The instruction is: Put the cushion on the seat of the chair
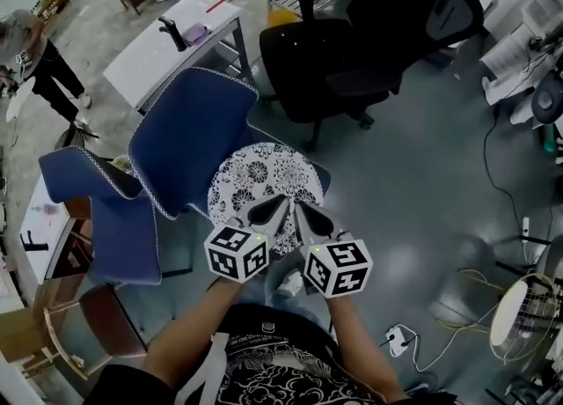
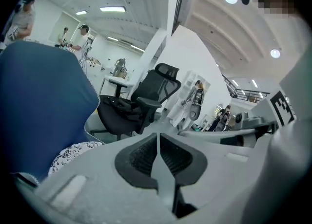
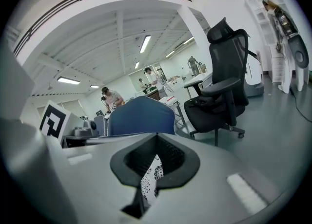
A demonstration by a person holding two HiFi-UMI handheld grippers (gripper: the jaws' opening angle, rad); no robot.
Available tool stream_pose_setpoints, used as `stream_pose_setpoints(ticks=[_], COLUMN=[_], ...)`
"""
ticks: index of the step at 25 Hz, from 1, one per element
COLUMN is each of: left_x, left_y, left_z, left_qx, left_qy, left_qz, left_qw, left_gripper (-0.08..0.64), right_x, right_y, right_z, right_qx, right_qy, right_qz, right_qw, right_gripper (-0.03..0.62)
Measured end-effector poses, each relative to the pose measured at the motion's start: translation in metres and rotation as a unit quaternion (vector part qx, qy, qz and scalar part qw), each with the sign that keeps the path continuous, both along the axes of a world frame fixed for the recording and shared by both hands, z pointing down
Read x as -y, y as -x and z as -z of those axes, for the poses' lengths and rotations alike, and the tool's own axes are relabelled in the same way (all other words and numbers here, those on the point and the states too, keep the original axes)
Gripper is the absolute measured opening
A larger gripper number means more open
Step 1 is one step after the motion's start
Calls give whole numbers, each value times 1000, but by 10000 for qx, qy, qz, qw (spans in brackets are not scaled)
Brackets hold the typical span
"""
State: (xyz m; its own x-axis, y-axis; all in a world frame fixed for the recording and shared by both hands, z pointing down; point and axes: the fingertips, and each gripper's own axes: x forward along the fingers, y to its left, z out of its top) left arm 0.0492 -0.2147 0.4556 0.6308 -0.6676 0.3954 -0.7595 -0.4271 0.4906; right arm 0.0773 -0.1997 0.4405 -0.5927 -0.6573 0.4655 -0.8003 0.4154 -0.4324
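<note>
Chair (image 1: pixel 189 139), blue, at left; cushion (image 1: pixel 264 179), round and patterned, over its seat. Your left gripper (image 1: pixel 274 208): jaws closed together, nothing between them, tips at the cushion's near edge. Your right gripper (image 1: pixel 306 217): jaws pinched on the cushion's patterned edge. Office chair (image 1: pixel 369 33), black, beyond at right.

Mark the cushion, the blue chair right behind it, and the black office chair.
cushion (image 1: pixel 264 179), head view, patterned top face.
blue chair (image 1: pixel 189 143), head view, backrest.
black office chair (image 1: pixel 317 69), head view, seat.
</note>
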Motion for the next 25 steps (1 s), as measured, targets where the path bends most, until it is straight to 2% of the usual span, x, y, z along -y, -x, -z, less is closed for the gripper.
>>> stream_pose_setpoints(ticks=[2,5,10,25], left_x=[-10,-30,-54,-81], left_y=[2,1,-4,-5], left_z=[8,16,35,43], left_qx=[101,239,429,436], left_qy=[-95,-151,-466,-468], left_qz=[112,212,356,601], left_qw=[9998,9994,9974,9961], left_gripper=[0,0,-2,-5], right_x=[-5,-20,-42,-77], right_y=[0,1,5,3], right_z=[9,22,36,39], right_qx=[8,44,-39,-31], right_qy=[-153,-313,-692,-664], right_qz=[120,300,562,610], right_qw=[9998,9991,9960,9959], right_gripper=[-3,-3,-5,-3])
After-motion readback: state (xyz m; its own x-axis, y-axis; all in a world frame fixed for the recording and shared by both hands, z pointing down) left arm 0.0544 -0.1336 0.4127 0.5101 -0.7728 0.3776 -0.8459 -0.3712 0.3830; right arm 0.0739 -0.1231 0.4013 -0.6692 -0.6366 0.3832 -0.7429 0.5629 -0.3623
